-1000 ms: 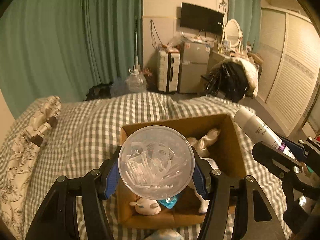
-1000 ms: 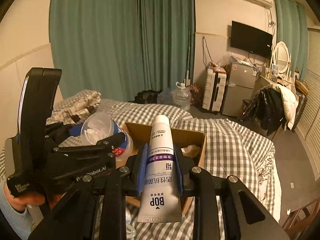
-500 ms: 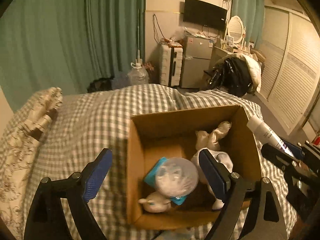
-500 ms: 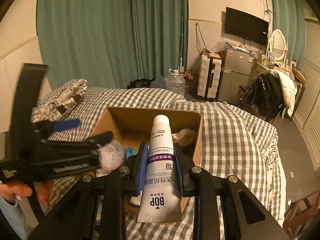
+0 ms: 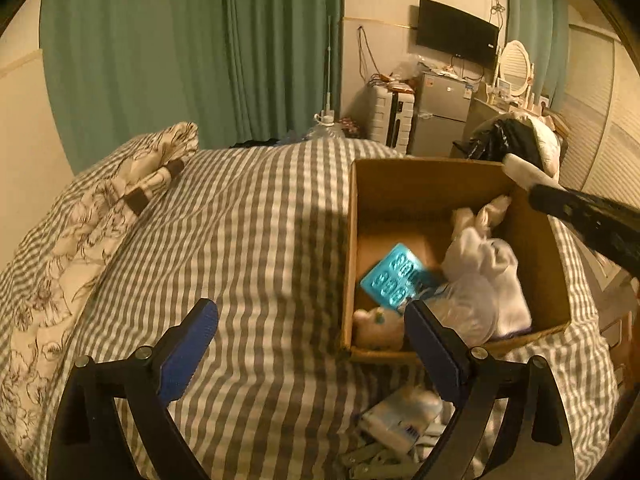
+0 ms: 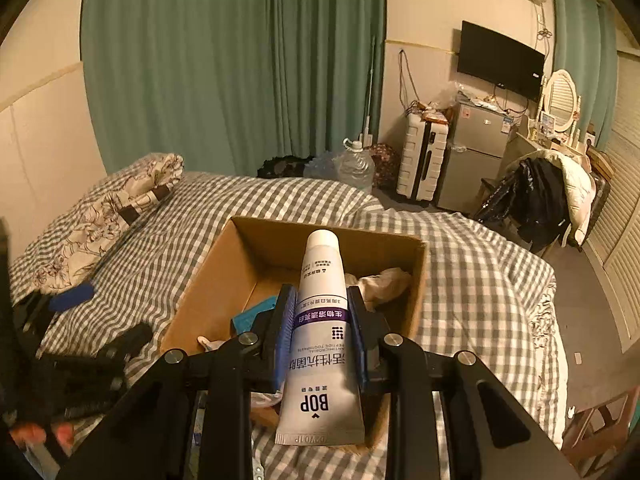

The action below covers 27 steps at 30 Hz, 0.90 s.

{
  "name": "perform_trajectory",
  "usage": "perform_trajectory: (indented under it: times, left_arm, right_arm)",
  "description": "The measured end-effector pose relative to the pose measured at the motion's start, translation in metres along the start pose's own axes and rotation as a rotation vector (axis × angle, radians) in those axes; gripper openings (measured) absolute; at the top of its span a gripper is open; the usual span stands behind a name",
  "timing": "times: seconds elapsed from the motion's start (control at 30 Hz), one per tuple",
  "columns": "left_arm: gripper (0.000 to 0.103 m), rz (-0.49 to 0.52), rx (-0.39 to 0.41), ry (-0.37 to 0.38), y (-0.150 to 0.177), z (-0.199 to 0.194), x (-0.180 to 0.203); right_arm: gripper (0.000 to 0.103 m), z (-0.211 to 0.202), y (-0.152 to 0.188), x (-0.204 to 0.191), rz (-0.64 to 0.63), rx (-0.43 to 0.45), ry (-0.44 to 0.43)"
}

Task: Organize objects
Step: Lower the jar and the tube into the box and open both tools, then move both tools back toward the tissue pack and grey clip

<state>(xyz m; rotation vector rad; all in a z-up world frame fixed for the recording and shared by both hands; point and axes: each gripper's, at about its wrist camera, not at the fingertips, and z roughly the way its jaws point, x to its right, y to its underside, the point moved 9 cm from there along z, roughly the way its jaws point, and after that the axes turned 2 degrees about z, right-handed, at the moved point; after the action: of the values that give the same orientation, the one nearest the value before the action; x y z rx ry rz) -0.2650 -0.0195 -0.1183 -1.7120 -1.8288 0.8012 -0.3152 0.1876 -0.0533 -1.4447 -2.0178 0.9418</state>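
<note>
A cardboard box (image 5: 352, 240) sits on the checked bed; it also shows in the right wrist view (image 6: 208, 276). Inside lie a teal pack (image 5: 394, 280), a clear round tub of cotton swabs (image 5: 464, 312), white cloth bundles (image 5: 500, 264) and a small white toy (image 5: 378, 328). My left gripper (image 5: 312, 344) is open and empty, above the bed at the box's near left corner. My right gripper (image 6: 322, 316) is shut on a white toothpaste tube (image 6: 322, 320), cap forward, above the box's near edge. In the left wrist view the tube's cap (image 5: 520, 170) reaches over the box's far right corner.
A floral pillow (image 5: 100, 208) lies at the bed's left. Small loose items (image 5: 400, 428) lie on the bed in front of the box. Beyond the bed stand a water jug (image 6: 354, 164), a white suitcase (image 6: 420, 160), a fridge (image 6: 472, 156) and a chair with clothes (image 6: 540, 196).
My left gripper opened and dropped the swab tub into the box, then drew back left. My right gripper moved over the box with the tube.
</note>
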Motion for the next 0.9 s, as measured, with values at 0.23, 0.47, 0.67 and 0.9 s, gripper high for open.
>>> perform_trajectory:
  times: [0.23,0.47,0.67,0.9]
  left_arm:
    - [0.097,0.044,-0.023,0.007,0.021,0.005,0.009]
    - [0.097,0.107,-0.035,0.009,0.038,-0.006,0.021]
    - [0.097,0.12,-0.041,-0.002,0.054,-0.025,0.019]
    - [0.097,0.083,-0.077,-0.02,0.084,-0.037,0.006]
  right_arm:
    - [0.055,0.034,0.006,-0.009,0.023,-0.031,0.011]
    - [0.067,-0.01,0.02,0.006,0.033,0.009,0.067]
    - [0.071,-0.057,0.059,0.018,0.087,0.0,0.068]
    - [0.077,-0.068,0.109,-0.003,0.082,-0.02,0.018]
